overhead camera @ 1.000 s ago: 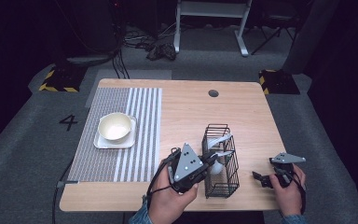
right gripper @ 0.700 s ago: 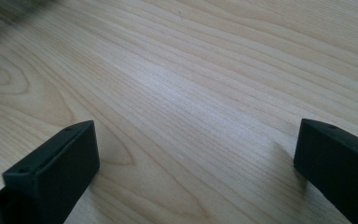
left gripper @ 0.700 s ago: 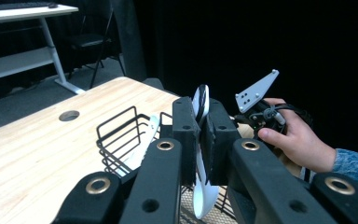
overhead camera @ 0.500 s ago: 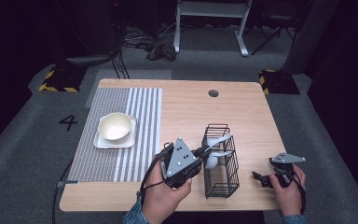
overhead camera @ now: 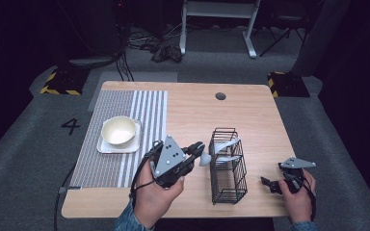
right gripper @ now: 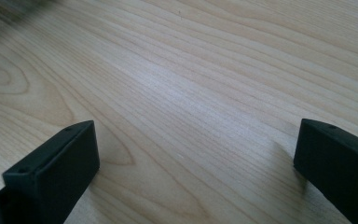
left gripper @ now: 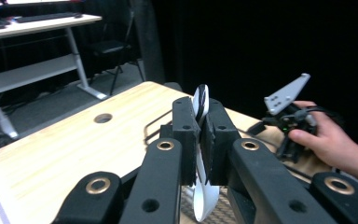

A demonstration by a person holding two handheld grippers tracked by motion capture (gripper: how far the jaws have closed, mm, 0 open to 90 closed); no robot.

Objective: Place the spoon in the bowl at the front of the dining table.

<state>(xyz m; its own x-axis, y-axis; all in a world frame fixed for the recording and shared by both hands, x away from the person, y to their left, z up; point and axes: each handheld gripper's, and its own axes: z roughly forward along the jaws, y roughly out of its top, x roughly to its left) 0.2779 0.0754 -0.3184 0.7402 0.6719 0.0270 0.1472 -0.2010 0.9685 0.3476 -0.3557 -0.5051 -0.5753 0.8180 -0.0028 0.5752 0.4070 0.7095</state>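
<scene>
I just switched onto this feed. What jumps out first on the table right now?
The left gripper, near the table's front middle, is clamped on a white spoon just left of the black wire basket, which holds more white utensils. The right gripper rests open on the bare wood at the front right. At the left, a cream bowl sits on a square plate on the striped mat.

Black jaws, brass screws, grey plate, denim sleeves.
</scene>
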